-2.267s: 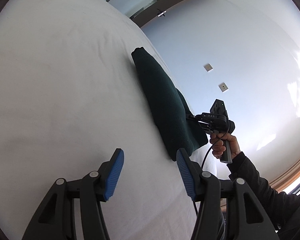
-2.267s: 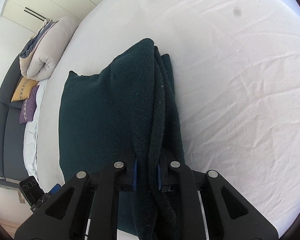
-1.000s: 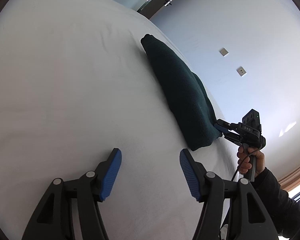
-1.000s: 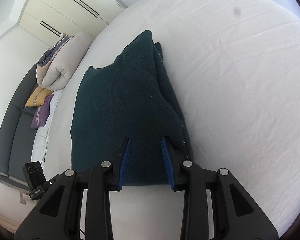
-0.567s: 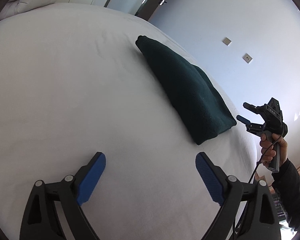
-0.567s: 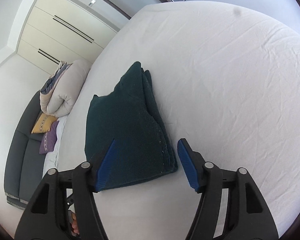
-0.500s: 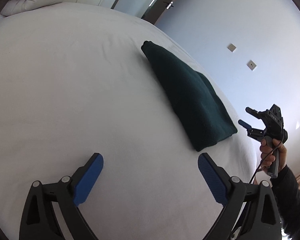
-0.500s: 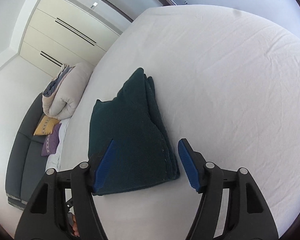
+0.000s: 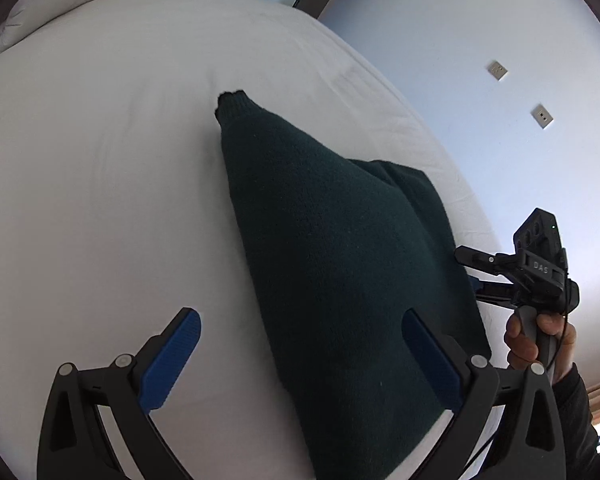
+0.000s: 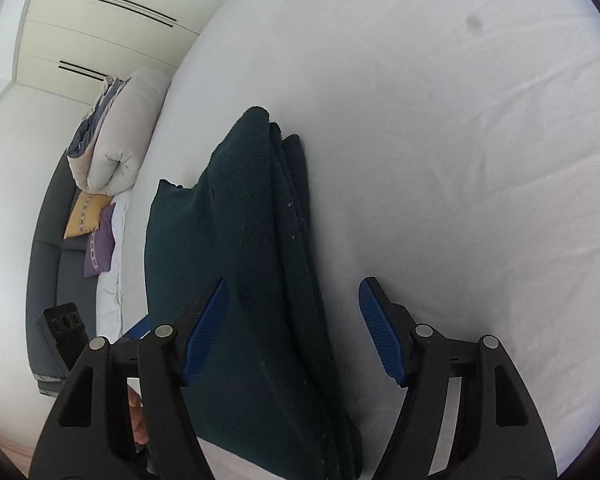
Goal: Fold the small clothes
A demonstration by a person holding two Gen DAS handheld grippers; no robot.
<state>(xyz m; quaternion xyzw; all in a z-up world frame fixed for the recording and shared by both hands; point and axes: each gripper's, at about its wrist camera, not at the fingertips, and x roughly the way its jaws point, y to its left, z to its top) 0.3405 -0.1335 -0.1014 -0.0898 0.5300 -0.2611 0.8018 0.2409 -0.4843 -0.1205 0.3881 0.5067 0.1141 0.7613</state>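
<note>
Room: white walls, a pale wardrobe [image 10: 100, 40] and a grey sofa [image 10: 48, 264] lie behind the bed.
Surface: white bed sheet [image 9: 100, 200], lightly creased, carries the only garment.
Garment: dark green knit [image 9: 340, 280], folded into a long wedge, lies flat on the sheet with one narrow end pointing away from both cameras.
Long axis: it runs away from the person, roughly along the line both grippers point.
Left gripper [image 9: 300, 364]: jaws have just been opening and stand wide; the right pad hangs over the knit's near end, the left pad over bare sheet, neither pressing.
Right gripper [image 10: 294, 328]: jaws have just been opening; the stacked edge sits between the pads, untouched.
Nearer hand: both hover at the near end; I cannot tell which is closer.
Pose: each is tilted down toward the cloth, the right hand [image 9: 540, 340] gripping its handle beside the bed edge.
Judgement: next grasp probably takes the near corners.
</note>
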